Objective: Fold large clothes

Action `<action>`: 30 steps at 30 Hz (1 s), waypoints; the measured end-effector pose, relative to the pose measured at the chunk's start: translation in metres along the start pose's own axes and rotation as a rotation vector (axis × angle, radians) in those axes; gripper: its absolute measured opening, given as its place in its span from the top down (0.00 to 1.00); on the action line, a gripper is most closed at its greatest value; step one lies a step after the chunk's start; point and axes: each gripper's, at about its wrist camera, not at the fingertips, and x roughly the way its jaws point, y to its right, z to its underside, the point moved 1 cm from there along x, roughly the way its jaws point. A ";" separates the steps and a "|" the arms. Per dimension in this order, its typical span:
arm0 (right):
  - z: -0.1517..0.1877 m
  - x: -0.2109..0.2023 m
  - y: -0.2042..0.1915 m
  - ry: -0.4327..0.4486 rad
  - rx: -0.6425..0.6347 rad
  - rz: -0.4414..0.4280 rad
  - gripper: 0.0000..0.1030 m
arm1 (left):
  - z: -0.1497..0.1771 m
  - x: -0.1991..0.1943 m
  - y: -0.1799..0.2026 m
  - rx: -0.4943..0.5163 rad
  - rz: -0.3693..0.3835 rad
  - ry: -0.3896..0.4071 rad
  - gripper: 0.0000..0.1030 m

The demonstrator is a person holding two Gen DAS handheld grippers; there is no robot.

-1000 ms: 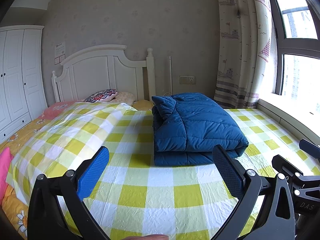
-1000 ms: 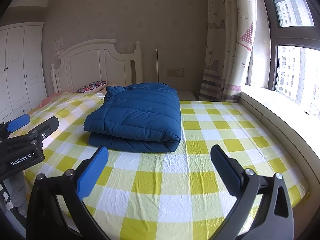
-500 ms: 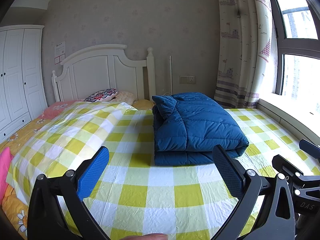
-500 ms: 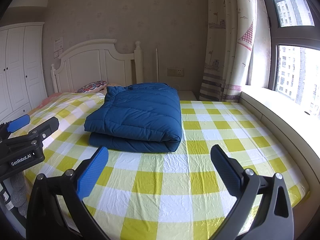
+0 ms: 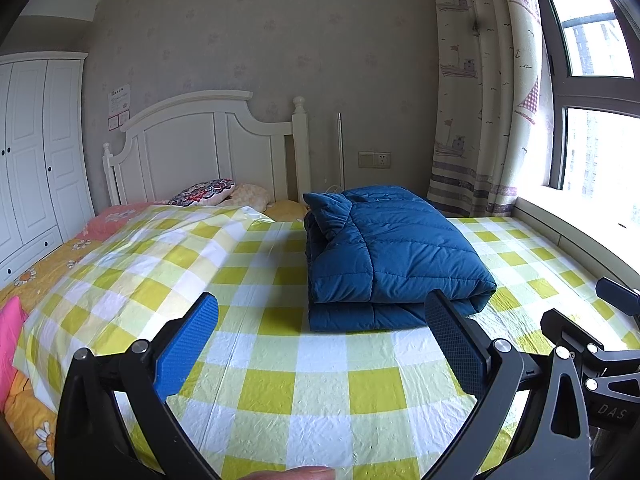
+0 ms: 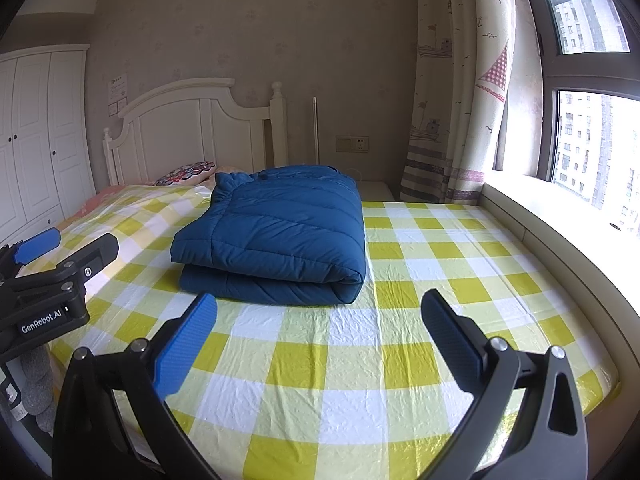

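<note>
Bed (image 5: 304,392), covered by a yellow, white and pale green checked sheet (image 6: 360,360), fills the lower half of both wrist views. White panelled headboard (image 5: 188,148) stands at its far end against the wall; a white wardrobe (image 5: 36,152) is at far left, and a patterned curtain (image 5: 476,92) hangs beside the window (image 6: 592,148) at right.

Blue quilted jacket (image 5: 392,256), folded into a thick rectangular bundle of two stacked layers, lies on the sheet toward the window side of the bed, its rounded fold edge facing the cameras and its collar end toward the headboard. It rests free, touched by neither tool.

Left hand-held gripper (image 5: 320,344): released, its blue pad and dark pad spread wide, nothing between them, hovering above the sheet short of the jacket's near edge. Right hand-held gripper (image 6: 318,340): likewise released and empty, above the sheet just in front of the jacket.

In the right wrist view the left tool's body, lettered "GenRobot.AI", shows at the left edge; in the left wrist view part of the right tool shows at lower right.

Patterned pillow (image 5: 202,192) lies at the headboard. A wall socket (image 6: 352,144) sits between headboard and curtain.
</note>
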 end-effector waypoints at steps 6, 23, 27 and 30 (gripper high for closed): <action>0.001 0.000 -0.001 0.001 0.001 -0.001 0.02 | -0.001 -0.001 -0.002 -0.002 0.001 0.004 0.04; 0.003 0.002 -0.003 -0.005 0.000 -0.006 0.02 | 0.002 -0.003 -0.001 -0.018 0.021 0.024 0.04; 0.006 0.005 -0.004 -0.015 -0.001 -0.009 0.02 | 0.005 0.001 0.003 -0.002 0.034 0.015 0.04; 0.010 0.011 -0.001 -0.033 0.001 -0.014 0.02 | 0.010 0.018 0.002 -0.006 0.067 -0.076 0.04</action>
